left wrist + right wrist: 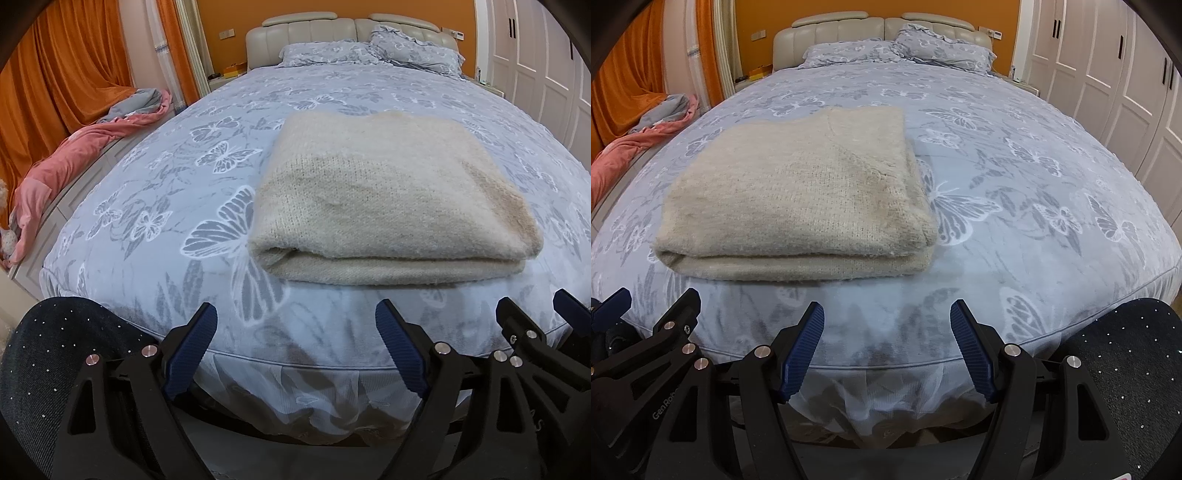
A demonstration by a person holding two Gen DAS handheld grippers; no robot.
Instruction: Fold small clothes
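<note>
A cream knitted garment (388, 199) lies folded into a thick rectangle on the bed near its foot edge; in the right wrist view the same folded garment (798, 199) sits left of centre. My left gripper (295, 325) hangs in front of the bed edge, short of the garment, open with nothing between its blue pads. My right gripper (886, 321) is beside it, also short of the garment, open and empty. Each gripper shows at the edge of the other's view.
The bed (184, 177) has a blue-grey butterfly cover and two pillows (369, 55) at the headboard. A pink and grey cloth pile (74, 147) lies on a ledge at left. White wardrobe doors (1108, 74) stand at right. A dark studded sleeve (1137, 369) shows low.
</note>
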